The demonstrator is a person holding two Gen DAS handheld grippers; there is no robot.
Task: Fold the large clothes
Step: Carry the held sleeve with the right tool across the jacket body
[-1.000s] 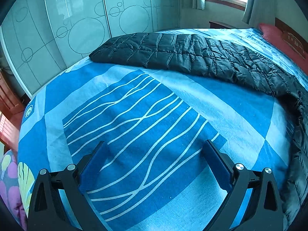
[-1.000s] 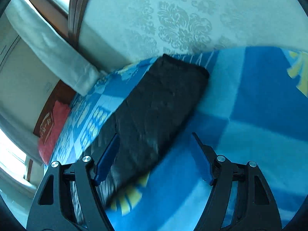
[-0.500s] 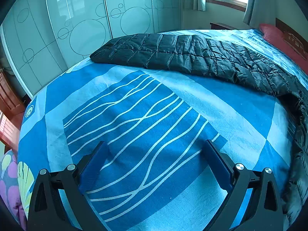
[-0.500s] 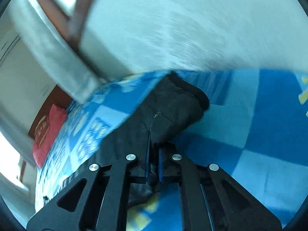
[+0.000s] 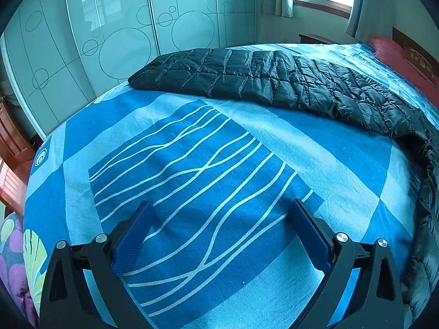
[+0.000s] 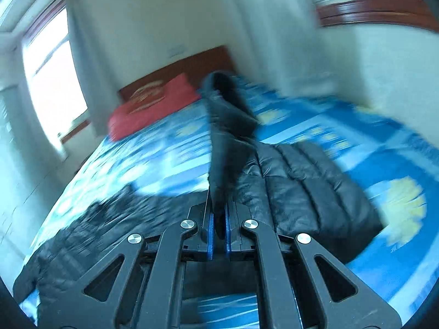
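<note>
The right claw (image 6: 217, 230), open over the black quilted jacket (image 5: 274, 82) a second ago, has clamped its sleeve and swung it up above the bed (image 5: 192, 164), starting a fold; the left claw (image 5: 219, 235) hovers open, empty.

Bed (image 5: 343, 164) covered by a sheet (image 5: 192, 181) in blue and pale blue blocks; the central dark block carries wavy white lines. Yellow-green leaf print shows at the near left edge. A black quilted jacket (image 5: 274, 82) lies directly on the sheet across the far side and runs down along the right edge. In the right wrist view, one part of the jacket (image 6: 230, 142) stands lifted off the sheet; the rest lies flat. A red pillow (image 6: 153, 104) rests at the head of the bed against a wooden headboard (image 6: 192, 63)
</note>
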